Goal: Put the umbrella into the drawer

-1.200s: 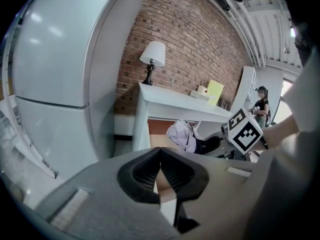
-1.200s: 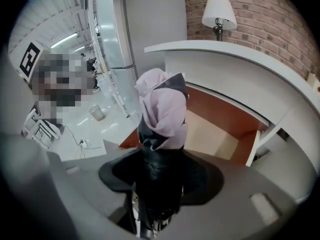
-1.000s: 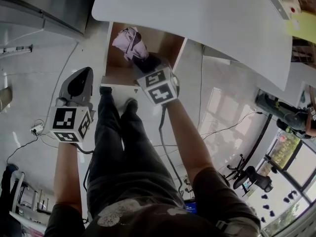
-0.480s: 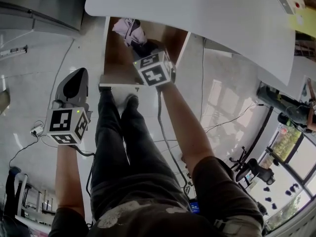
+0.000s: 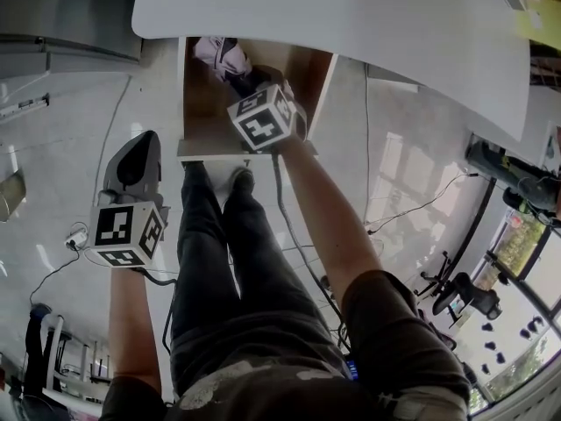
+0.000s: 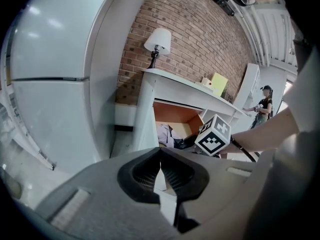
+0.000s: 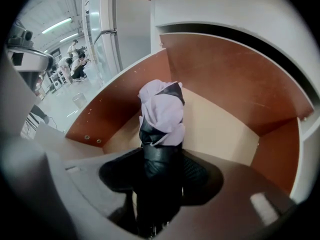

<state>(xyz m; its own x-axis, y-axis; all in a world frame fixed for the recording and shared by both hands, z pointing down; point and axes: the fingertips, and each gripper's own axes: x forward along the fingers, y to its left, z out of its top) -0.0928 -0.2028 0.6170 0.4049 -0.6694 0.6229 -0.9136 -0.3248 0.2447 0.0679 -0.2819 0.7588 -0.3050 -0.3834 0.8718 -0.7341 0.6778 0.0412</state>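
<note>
The folded umbrella (image 5: 223, 60), lilac with a black sleeve, hangs inside the open wooden drawer (image 5: 195, 146) under the white desk (image 5: 351, 16). My right gripper (image 5: 254, 84) is shut on its black lower part, and its marker cube hides the jaws in the head view. In the right gripper view the umbrella (image 7: 162, 111) stands up out of the right gripper (image 7: 161, 170), above the pale bottom of the drawer (image 7: 225, 129). My left gripper (image 5: 140, 143) hangs over the floor left of the drawer. In its own view the left gripper (image 6: 161, 156) is shut on nothing.
The person's legs (image 5: 219, 235) stand right in front of the drawer, with a cable (image 5: 294, 235) trailing beside them. A grey cabinet (image 5: 61, 7) is at the left. A lamp (image 6: 157, 41) stands on the desk. Office chairs (image 5: 456, 301) and another person (image 5: 526, 191) are at the right.
My right gripper has carried the umbrella down and further into the drawer. The left gripper has sunk a little at the left.
</note>
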